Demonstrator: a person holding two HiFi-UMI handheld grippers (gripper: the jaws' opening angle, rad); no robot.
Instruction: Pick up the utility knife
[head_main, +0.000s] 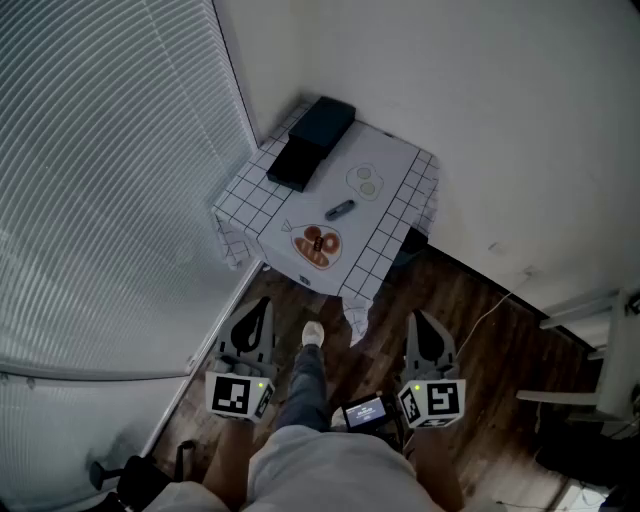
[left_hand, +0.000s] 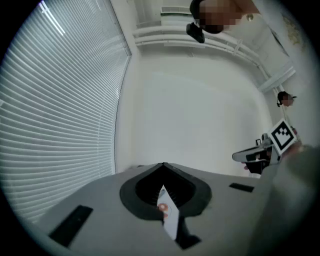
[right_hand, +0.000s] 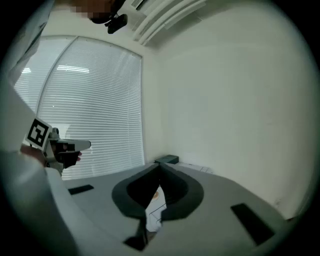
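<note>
The left tongs (left_hand: 163, 165) are closed, tip to tip, and nothing is held in them. The right tongs (right_hand: 160, 165) are likewise seen shut and empty. Both are carried low in front of the person, above the dark wooden floor (head_main: 470, 330), well short of the worktop (head_main: 395, 165).

The utility knife (head_main: 340, 210) lies untouched near the middle of the checked cloth. It is set on a slant between an orange-brown patch (head_main: 317, 247) nearer the person and a pale pair of rings (head_main: 366, 181) farther off. A black box (head_main: 312, 140) stands beyond, toward the corner.

The step in hand is judged to be the approach, which is hardly begun. One pair of tongs would need to be brought forward over the worktop and opened. It would then be turned to span the knife's narrow body before being lowered and closed.

Much is left uncertain. The knife is small in the head view, so it cannot be told whether its blade is out. In both gripper views only a sliver of cloth and an orange spot are shown through the slit beneath the jaws, and the knife is not made out there. What the orange-brown patch is cannot be settled.
</note>
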